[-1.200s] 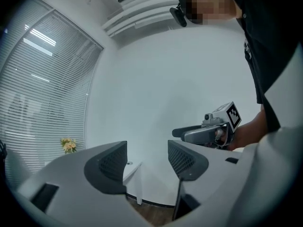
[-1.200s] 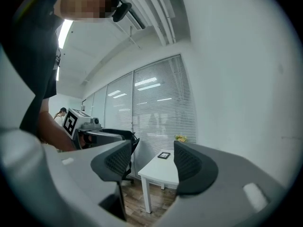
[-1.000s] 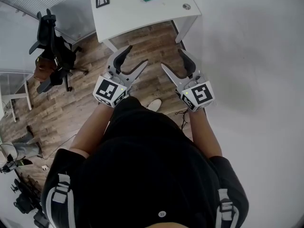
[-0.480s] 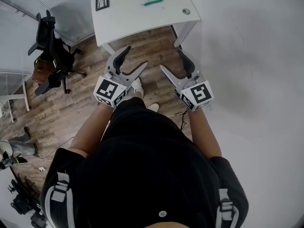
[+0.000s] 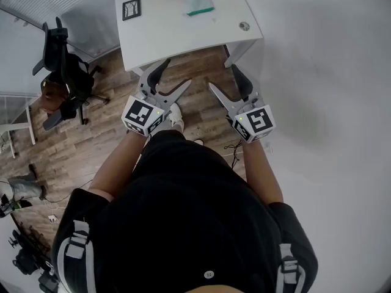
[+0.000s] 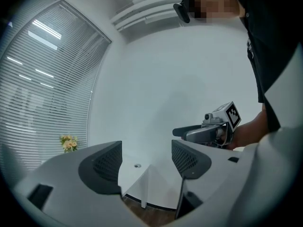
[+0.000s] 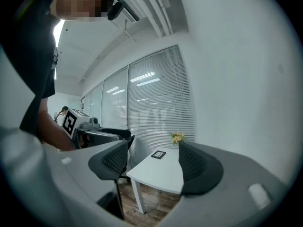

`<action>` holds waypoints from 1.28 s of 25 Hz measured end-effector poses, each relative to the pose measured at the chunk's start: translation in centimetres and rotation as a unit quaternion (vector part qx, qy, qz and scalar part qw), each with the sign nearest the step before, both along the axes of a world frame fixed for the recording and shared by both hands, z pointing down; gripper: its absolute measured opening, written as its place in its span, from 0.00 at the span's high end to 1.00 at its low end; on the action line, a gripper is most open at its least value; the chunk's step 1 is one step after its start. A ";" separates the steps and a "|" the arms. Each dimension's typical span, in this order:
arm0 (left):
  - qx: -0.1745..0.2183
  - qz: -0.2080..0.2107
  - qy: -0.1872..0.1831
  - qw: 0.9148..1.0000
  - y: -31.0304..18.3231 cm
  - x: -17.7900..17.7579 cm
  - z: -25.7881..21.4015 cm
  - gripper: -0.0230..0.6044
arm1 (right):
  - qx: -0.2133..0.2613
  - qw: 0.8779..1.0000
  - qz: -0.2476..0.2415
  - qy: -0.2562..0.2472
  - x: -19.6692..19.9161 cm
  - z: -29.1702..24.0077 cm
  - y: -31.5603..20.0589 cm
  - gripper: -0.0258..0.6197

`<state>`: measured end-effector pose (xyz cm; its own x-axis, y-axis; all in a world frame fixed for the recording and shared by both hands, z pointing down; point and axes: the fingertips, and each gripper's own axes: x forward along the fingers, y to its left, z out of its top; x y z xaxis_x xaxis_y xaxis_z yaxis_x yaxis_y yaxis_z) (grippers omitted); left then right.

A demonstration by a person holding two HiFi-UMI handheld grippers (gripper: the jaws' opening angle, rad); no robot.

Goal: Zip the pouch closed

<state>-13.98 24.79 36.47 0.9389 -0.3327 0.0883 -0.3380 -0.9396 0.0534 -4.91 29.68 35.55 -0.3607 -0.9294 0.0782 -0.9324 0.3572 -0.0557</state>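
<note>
The white table [image 5: 171, 38] stands ahead of the person, and both grippers are held level over the wood floor [image 5: 91, 139], short of its near edge. On the left gripper [image 5: 176, 73] and the right gripper [image 5: 223, 76] the jaws are wide apart, having just been opening, with nothing between them (only table and room show through the gaps). The pouch [image 5: 199, 0] lies flat toward the table's far side, well apart from both grippers. Its green edge [image 5: 200, 11] faces the person and runs across the table — whether anything is inside I cannot tell. A framed card [image 5: 131, 9] lies to its left.
</note>
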 end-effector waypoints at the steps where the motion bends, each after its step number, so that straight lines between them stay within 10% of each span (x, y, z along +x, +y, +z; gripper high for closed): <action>1: 0.000 0.000 0.000 1.000 -0.9 0.3 0.0 0.46 | -0.001 1.000 0.000 0.000 0.2 0.1 -0.9 0.44; 32: -0.027 0.004 -0.008 1.000 -24.0 2.0 3.7 0.47 | -0.065 0.998 -0.001 0.012 1.8 4.9 -23.8 0.44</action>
<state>-11.97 0.79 40.19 0.9400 -0.3193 0.1203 -0.3314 -0.9382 0.0993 -3.09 5.91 40.48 -0.3591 -0.9102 0.2061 -0.9333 0.3504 -0.0785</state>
